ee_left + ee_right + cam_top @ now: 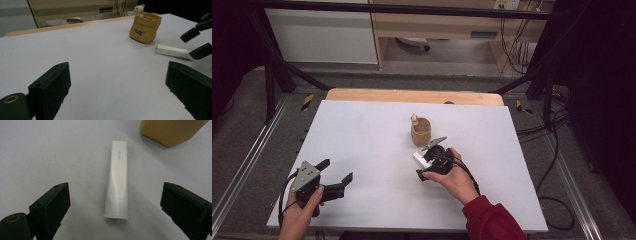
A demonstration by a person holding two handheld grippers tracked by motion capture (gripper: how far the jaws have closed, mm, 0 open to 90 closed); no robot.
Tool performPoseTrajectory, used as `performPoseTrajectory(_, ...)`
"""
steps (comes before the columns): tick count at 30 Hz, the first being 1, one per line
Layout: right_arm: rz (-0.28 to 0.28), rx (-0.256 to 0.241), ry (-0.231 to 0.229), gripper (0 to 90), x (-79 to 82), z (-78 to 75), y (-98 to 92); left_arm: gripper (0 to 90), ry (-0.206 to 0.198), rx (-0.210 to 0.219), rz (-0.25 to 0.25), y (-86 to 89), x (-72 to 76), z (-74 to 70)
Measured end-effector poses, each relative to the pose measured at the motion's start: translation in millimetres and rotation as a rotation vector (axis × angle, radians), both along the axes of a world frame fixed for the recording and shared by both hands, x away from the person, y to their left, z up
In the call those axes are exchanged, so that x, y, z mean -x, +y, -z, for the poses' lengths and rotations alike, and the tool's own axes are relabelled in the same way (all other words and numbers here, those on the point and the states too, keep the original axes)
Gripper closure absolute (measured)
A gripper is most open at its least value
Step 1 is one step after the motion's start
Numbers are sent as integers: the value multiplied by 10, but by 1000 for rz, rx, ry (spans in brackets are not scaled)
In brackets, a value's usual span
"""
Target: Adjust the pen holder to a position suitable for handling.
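The white table (362, 135) spreads out in front of me, mostly bare. Toward its far middle stands a small tan pouch (421, 131), upright, with a little toy bear (138, 9) peeking over its back rim. Just in front of the pouch, on my side, a white tube (117, 180) lies flat on the table, cap end toward me, its flat tail pointing at the pouch but not touching it.

My right tongs (424, 162) hang low over that tube with the jaws spread wide, one on each side of it and neither touching; from the right gripper view the tube sits squarely between them. My left tongs (334, 172) rest well apart near the front left of the table, jaws also spread wide and holding nothing.

As I judge it, the work has barely begun: the tube is lined up but not gripped. Closing on it, lifting it and, likely, dropping it into the pouch all remain.
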State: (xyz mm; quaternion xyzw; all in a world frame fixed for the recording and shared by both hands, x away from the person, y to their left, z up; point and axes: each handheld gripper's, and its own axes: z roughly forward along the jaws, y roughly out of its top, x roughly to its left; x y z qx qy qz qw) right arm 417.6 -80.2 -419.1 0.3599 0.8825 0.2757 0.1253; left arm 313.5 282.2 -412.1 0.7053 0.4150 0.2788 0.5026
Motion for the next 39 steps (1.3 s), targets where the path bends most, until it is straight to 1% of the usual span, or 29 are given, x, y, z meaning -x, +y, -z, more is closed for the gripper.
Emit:
performPoseTrajectory(1,-1,2,2,191,2,2,3,63,1,0,1,0,0,0)
performPoseTrajectory(2,-1,2,2,191,2,2,3,63,1,1,1,0,-1,1)
performPoseTrajectory(3,-5,9,9,257,1,14,9,63,2,0,1,-1,-3,2)
performPoseTrajectory(6,-2,17,24,359,-8,28,14,63,2,-1,4,-2,-2,2)
performPoseTrajectory(7,-2,17,24,359,-8,28,14,63,3,0,5,-4,-1,2)
performPoseTrajectory(8,-1,5,27,409,-14,33,12,63,3,0,6,-5,-2,3)
performPoseTrajectory(10,8,-10,21,451,-18,48,2,64,4,-1,7,-5,-3,4)
performPoseTrajectory(11,8,-10,21,451,-18,48,2,63,4,-1,7,-5,-3,4)
performPoseTrajectory(13,18,-28,16,487,-18,83,-23,64,4,-1,8,-4,-2,4)
performPoseTrajectory(15,24,-39,15,503,-11,106,-36,64,4,-1,8,-4,-3,4)
performPoseTrajectory(16,29,-43,20,506,-8,115,-39,64,5,-1,8,-4,-3,5)
performPoseTrajectory(20,39,-52,14,530,1,145,-45,64,6,-4,8,-6,-4,7)
performPoseTrajectory(22,41,-45,10,545,0,162,-46,65,6,-4,8,-7,-3,7)
performPoseTrajectory(24,47,-49,16,561,8,176,-44,65,7,-6,7,-7,-4,8)
performPoseTrajectory(28,44,-39,7,592,20,196,-46,65,9,-6,5,-3,-6,9)
performPoseTrajectory(29,46,-40,-5,609,30,210,-52,65,9,-6,5,-2,-6,9)
performPoseTrajectory(31,51,-41,-14,637,38,215,-56,65,10,-6,6,-4,-7,9)
performPoseTrajectory(32,51,-41,-15,660,42,215,-55,65,10,-7,7,-6,-6,10)
performPoseTrajectory(36,43,-37,-18,670,44,213,-49,65,9,-9,7,-12,-8,9)
performPoseTrajectory(37,21,-33,-31,673,46,217,-55,66,11,-9,-4,-15,-11,10)
performPoseTrajectory(38,21,-33,-31,673,46,217,-55,68,11,-9,-4,-15,-11,10)
performPoseTrajectory(39,17,-47,-35,674,52,223,-75,71,16,-3,-11,-18,-15,8)
